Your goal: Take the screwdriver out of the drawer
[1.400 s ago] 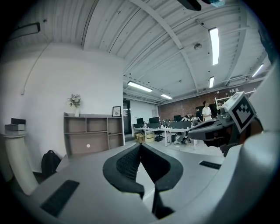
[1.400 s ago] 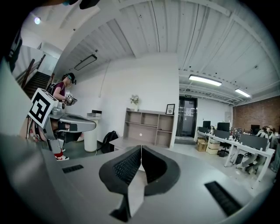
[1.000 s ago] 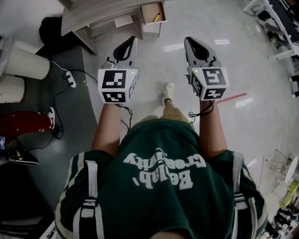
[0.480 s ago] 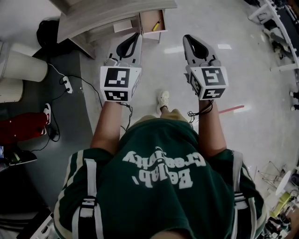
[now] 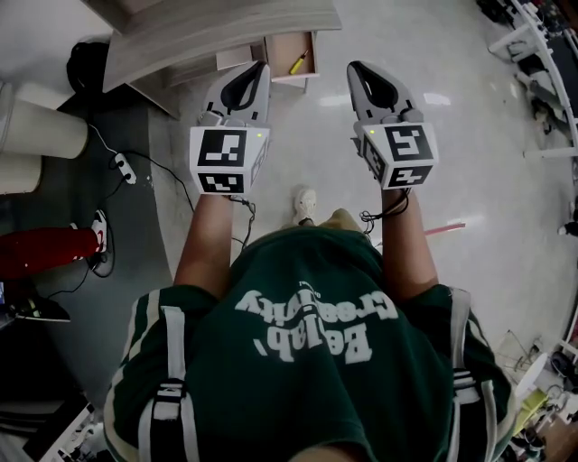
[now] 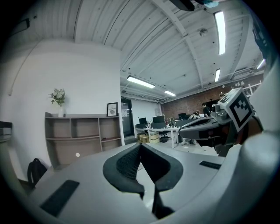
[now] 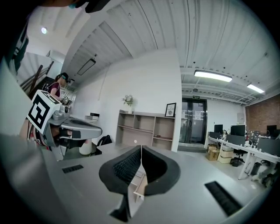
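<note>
An open wooden drawer (image 5: 291, 54) juts out from under a desk at the top of the head view. A yellow-handled screwdriver (image 5: 299, 62) lies inside it. My left gripper (image 5: 260, 67) is held level just left of the drawer front, shut and empty. My right gripper (image 5: 353, 66) is level just right of the drawer, also shut with nothing in it. In the left gripper view the left gripper (image 6: 140, 145) has its jaw tips touching. In the right gripper view the right gripper (image 7: 141, 147) looks the same, with the drawer (image 7: 139, 184) showing in the gap below the tips.
A grey desk top (image 5: 217, 27) overhangs the drawer. White cylinders (image 5: 41, 122), a power strip (image 5: 121, 162) with cables, a red object (image 5: 45, 248) and a black bag (image 5: 86, 59) lie left. A wall shelf (image 6: 83, 140) stands ahead. Office desks (image 7: 245, 151) stand to the right.
The person has stepped toward the desk. Both grippers have drawn nearer the drawer, which now sits between their tips. Both stayed shut.
</note>
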Tool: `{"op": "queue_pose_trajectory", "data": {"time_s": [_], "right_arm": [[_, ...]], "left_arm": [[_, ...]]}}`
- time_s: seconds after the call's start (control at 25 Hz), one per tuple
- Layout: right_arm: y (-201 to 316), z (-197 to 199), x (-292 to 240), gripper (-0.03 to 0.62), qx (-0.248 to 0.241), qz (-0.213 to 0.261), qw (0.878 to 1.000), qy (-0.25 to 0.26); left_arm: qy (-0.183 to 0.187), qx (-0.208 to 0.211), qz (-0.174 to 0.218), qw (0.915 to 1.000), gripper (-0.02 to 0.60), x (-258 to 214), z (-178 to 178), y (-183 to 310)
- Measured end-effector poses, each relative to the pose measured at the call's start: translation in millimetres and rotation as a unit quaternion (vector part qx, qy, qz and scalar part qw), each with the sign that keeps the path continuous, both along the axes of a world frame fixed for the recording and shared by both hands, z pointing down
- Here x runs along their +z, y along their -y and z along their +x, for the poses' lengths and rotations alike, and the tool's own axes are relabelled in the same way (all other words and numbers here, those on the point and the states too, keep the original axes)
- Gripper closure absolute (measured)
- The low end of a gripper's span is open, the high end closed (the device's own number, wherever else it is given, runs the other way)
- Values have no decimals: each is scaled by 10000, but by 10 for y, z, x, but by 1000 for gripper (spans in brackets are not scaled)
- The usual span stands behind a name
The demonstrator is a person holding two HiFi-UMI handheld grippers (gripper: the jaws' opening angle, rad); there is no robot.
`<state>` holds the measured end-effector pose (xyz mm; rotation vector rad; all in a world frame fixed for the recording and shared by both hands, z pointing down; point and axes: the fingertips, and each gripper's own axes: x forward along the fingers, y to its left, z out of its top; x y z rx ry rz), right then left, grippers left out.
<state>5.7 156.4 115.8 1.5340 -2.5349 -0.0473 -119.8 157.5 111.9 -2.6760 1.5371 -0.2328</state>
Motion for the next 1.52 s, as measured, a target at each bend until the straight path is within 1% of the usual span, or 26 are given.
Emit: {"op": "queue_pose_trajectory", "data": {"time_s": [0.24,0.44,0.76,0.96,1.08,1.28,1.52], "right_arm": [[405,112,63,559,-52,-17,10000,46],[636,315,77,559,-13,-55,9999,113],[1034,438,185,559,-80,-44,9999,76],[1327,364,222,559,-204,-46,9998,-7],[1432,367,238,559,-266,-54,9996,-11],[1565,363,297,559,-294,-82,9995,48],[1689,389,328,559,-346,-96,9994,8]], "left_arm": [[66,-90,-22,9999,563,55,93,431],[133,-127,-59,9998,563,47,243,663],[120,-203,-73,9997,563,151,342,1019],[46,-350,-75,9993,563,168,243,1282],[26,-414,-71,9991,563,171,247,1373],[79,-405,-127,9991,563,237,278,1500],[130,-349,-181,9991,563,224,376,1662]]}}
